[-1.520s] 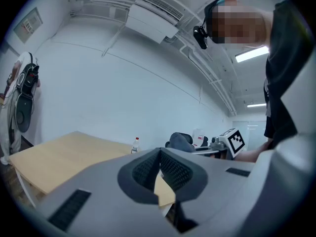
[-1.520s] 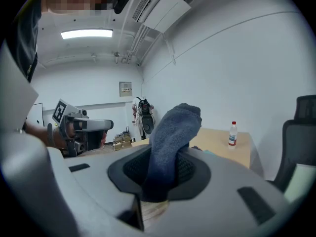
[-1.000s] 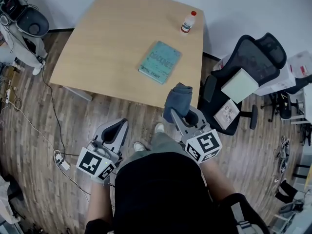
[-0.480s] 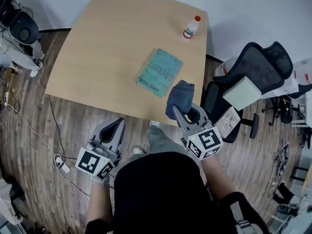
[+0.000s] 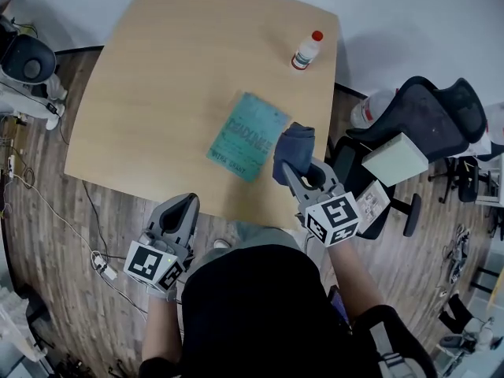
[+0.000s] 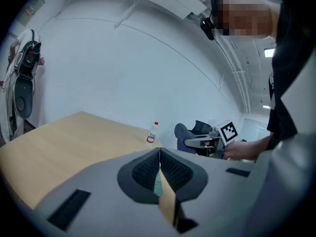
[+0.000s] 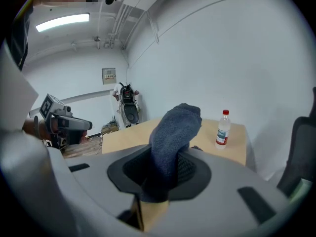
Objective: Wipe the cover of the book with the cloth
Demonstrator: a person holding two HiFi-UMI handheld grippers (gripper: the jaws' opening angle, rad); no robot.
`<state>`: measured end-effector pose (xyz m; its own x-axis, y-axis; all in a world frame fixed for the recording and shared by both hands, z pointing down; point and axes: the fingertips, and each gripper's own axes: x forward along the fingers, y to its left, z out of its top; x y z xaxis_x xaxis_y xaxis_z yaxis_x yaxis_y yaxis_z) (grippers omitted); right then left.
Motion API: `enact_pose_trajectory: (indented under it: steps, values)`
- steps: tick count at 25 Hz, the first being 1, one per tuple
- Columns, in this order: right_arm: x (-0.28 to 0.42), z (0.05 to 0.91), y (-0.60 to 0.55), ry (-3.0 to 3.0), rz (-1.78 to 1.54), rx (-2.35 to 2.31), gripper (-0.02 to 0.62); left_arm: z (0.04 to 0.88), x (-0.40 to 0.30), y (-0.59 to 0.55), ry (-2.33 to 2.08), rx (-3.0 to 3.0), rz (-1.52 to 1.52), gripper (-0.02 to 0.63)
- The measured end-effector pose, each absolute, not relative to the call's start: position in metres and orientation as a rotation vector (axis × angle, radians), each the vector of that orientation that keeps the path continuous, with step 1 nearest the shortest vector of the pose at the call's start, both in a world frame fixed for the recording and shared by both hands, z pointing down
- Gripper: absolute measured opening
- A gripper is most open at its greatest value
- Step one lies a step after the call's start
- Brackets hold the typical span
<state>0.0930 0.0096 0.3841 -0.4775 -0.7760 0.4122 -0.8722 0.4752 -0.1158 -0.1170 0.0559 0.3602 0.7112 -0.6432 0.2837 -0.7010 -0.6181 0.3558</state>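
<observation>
red-capped bottle [image 5: 306,50] and teal book [image 5: 248,136], print illegible, are set on the table [image 5: 157,93]; cloth [image 5: 294,148] is clamped by right gripper [image 5: 299,173]; left gripper [image 5: 186,205] is clenched, empty.

left gripper [image 5: 187,201] closed and empty, right gripper [image 5: 296,173] in firm grip

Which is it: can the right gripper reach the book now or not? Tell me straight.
Probably yes. The right gripper, shut on the cloth, hangs just beside the book's right edge. Nothing stands between them on the table, and the bottle is well off at the far edge.
</observation>
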Motion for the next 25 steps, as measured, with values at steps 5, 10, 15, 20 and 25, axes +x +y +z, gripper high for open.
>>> enact_pose_trajectory:
  steps: [5,10,15,20,25]
  values:
    - [0.113,0.416,-0.022,-2.399,0.517,1.32,0.101,0.384,-0.095,0.029,-1.038,2.442,0.264,0.021]
    - [0.131,0.453,-0.048,-2.353,0.563,1.243,0.103,0.412,-0.072,0.005,-1.04,2.423,0.358,0.021]
    - [0.134,0.49,-0.071,-2.3,0.563,1.115,0.107,0.444,-0.06,-0.022,-1.051,2.365,0.414,0.021]
    - [0.132,0.523,-0.088,-2.251,0.537,0.996,0.11,0.48,-0.054,-0.04,-1.047,2.329,0.505,0.021]
    - [0.129,0.551,-0.104,-2.199,0.54,0.917,0.12,0.514,-0.058,-0.049,-1.034,2.264,0.555,0.021]
